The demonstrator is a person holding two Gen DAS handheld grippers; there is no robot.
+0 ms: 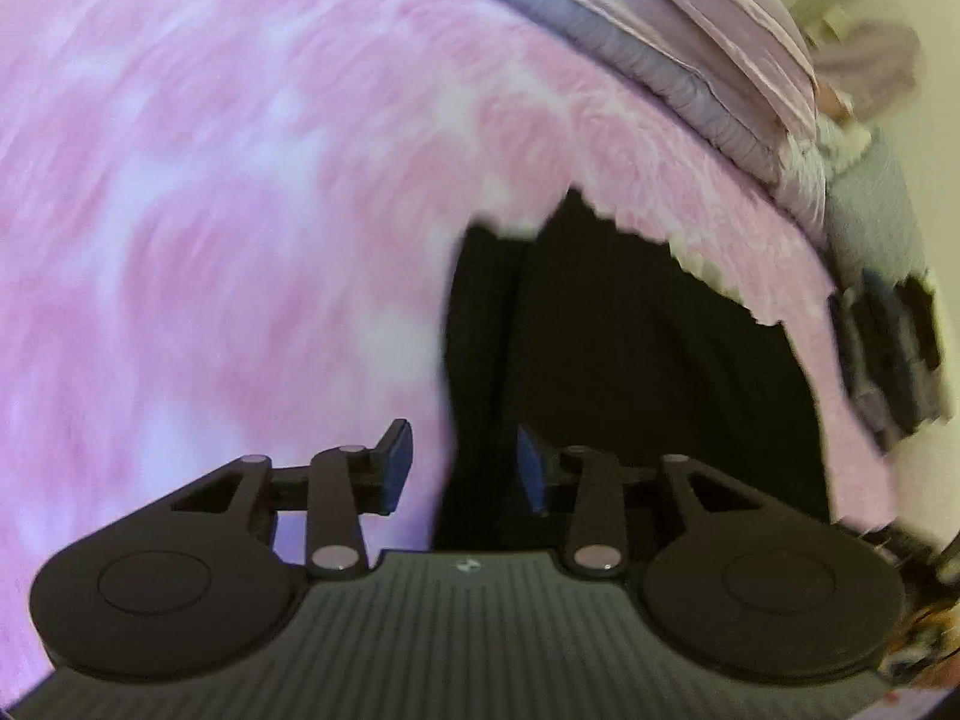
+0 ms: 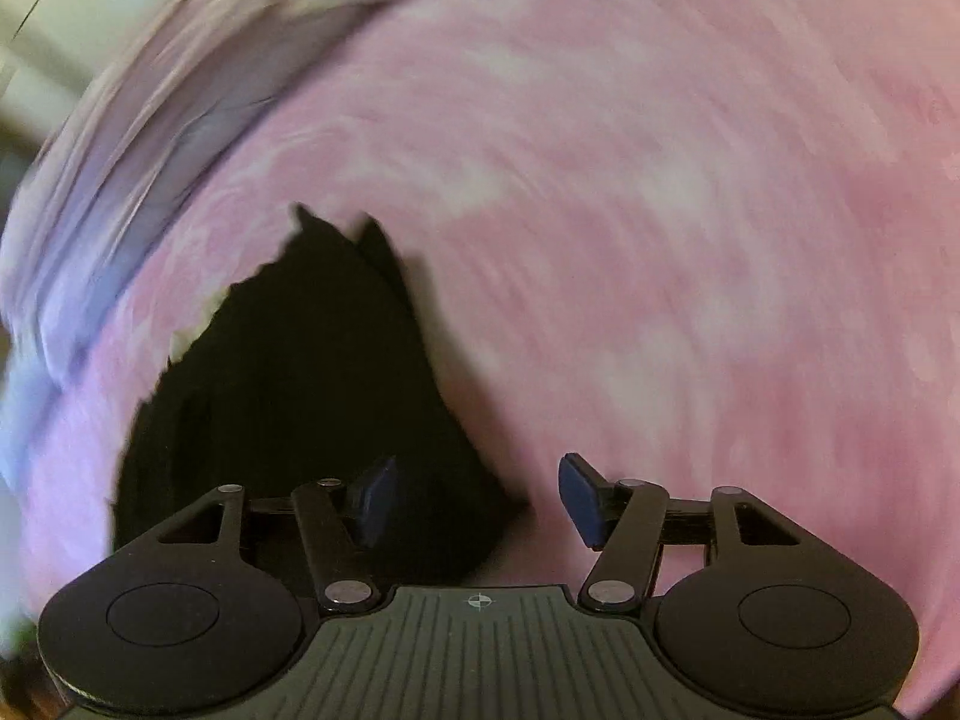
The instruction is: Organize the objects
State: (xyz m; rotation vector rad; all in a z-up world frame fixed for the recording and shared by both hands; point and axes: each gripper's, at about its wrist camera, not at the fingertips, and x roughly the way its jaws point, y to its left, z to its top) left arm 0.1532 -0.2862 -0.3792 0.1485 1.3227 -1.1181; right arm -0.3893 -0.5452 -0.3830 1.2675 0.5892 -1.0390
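**Both grippers open over a black garment on a pink blanket**

Left wrist view: we see the left gripper [image 1: 465,465] at the bottom centre of the frame, its blue pads [image 1: 397,463] a moderate way apart and gripping nothing. The edge of the black garment [image 1: 630,372] passes through the gap between them, though the pads do not press on it. The garment fills the lower right of the frame and lies on a fluffy pink blanket [image 1: 210,210] that covers most of the picture. Along the upper right runs a band of folded lilac bedding [image 1: 690,60]. At the far right edge a dark object [image 1: 888,354] shows; it is too blurred for us to name.

In the right wrist view, the right gripper [image 2: 480,501] sits at the bottom centre with its pads [image 2: 579,501] set wide apart and holding nothing. The left pad stands in front of the garment [image 2: 288,390], which spreads through the lower left of the frame; the right pad stands over the blanket [image 2: 690,210]. The garment's lower corner reaches into the gap between the pads without being pinched. The lilac bedding [image 2: 108,180] curves along the upper left. Both views are smeared with blur.
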